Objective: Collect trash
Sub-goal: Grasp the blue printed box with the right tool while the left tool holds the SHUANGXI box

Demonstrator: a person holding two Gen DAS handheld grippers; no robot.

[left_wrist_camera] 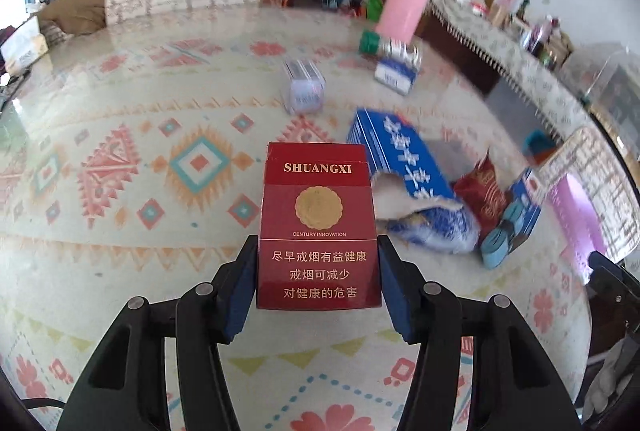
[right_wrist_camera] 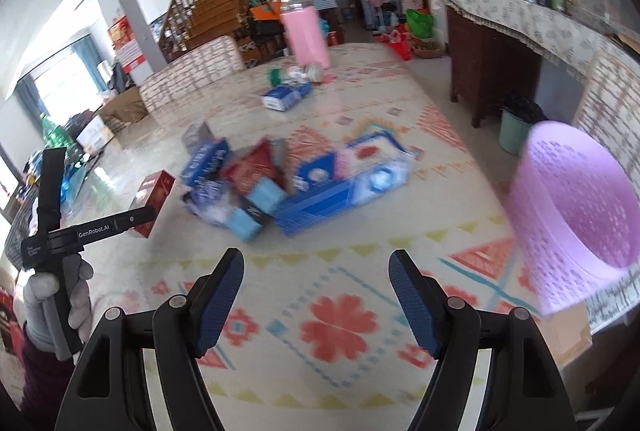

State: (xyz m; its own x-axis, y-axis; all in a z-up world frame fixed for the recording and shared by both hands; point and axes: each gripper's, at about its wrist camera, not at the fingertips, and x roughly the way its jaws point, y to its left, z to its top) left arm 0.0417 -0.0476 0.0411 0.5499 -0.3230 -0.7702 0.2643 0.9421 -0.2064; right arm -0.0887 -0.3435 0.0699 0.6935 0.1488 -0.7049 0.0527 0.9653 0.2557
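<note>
The patterned surface [right_wrist_camera: 344, 331] is filling both views, with a lilac basket [right_wrist_camera: 576, 207] sitting at the right edge of the right wrist frame. A blurred heap of blue and red wrappers [right_wrist_camera: 288, 187] is lying mid-frame. The left tongs [left_wrist_camera: 319, 271] are tilting downward over the surface, clenching an upright red cigarette pack [left_wrist_camera: 318, 227] by its lower sides at the centre of the left wrist frame. A gloved hand [right_wrist_camera: 56, 295] is gripping their handle at lower left. The right tongs [right_wrist_camera: 316, 295] are pointing downward, released, with nothing between them.
</note>
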